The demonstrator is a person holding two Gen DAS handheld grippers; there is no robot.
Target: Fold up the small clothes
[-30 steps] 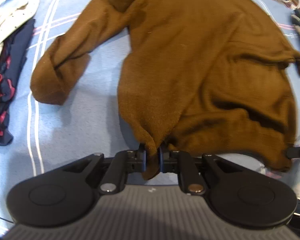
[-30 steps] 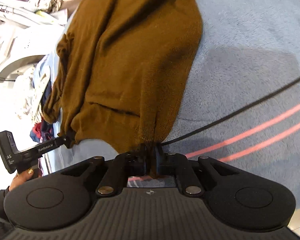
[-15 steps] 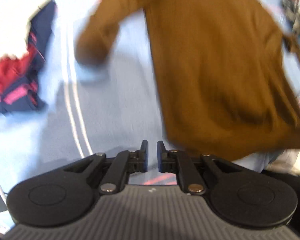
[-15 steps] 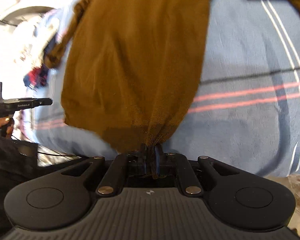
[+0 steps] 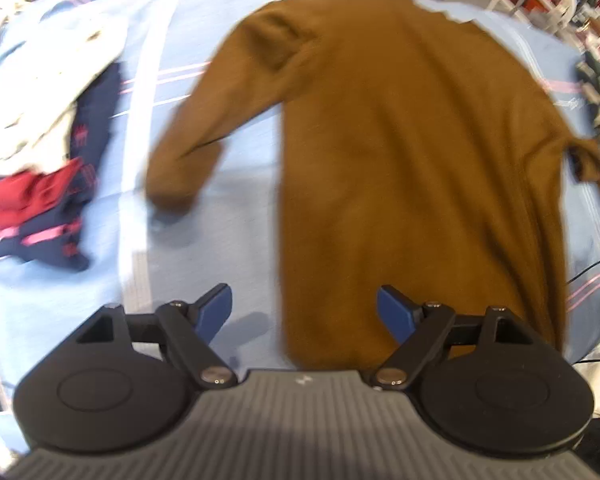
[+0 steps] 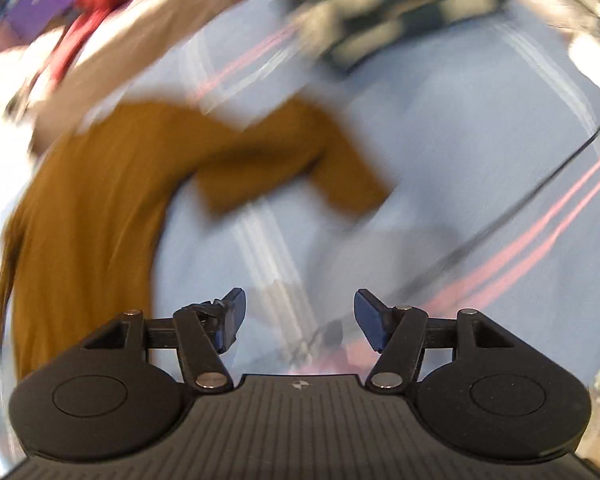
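While both tools' jaws are opening empty, left tool point(image 5: 304, 306), right tool point(image 6: 296, 310), one brown sweater point(image 5: 400, 160) flat.

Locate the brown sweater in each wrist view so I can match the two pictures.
Left wrist view: the brown sweater fills the centre and right, spread flat, one sleeve reaching left.
Right wrist view: the same sweater sits at the left, blurred, one sleeve stretching to the centre.
Shared landmark: the light blue cloth with pink stripes beneath it.
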